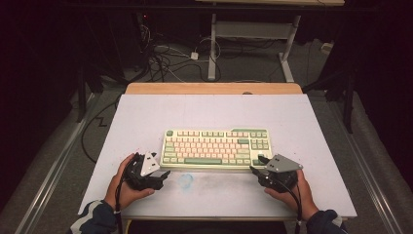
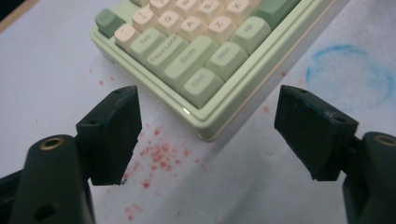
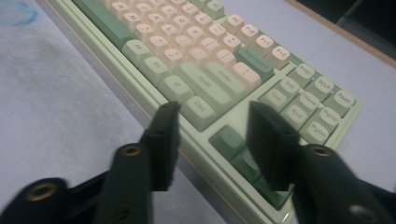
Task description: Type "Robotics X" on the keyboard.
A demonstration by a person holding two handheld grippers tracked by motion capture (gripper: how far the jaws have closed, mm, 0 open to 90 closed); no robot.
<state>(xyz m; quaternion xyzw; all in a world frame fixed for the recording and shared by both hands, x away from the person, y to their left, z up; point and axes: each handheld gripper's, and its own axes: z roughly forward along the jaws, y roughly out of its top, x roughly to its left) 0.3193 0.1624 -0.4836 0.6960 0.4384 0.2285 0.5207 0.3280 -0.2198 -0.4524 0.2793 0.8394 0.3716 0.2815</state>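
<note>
Here we have a green and cream keyboard (image 1: 215,147) lying flat in the middle of the white table (image 1: 302,126). Our left gripper (image 1: 164,174) sits just by the keyboard's near left corner. Its jaws are spread wide, and the corner with the Ctrl key (image 2: 201,86) lies between them but a little ahead. Nothing is held yet. Our right gripper (image 1: 253,169) is at the near right corner. Its jaws are partly open too, and they hang over the front edge near the arrow keys (image 3: 233,144). We cannot tell if they touch it.

We think we are about to take the keyboard at both ends. So the reaching is nearly done. The closing and the lifting or moving are left. There are small red specks (image 2: 156,156) and a blue ring mark (image 1: 185,180) on the table.
</note>
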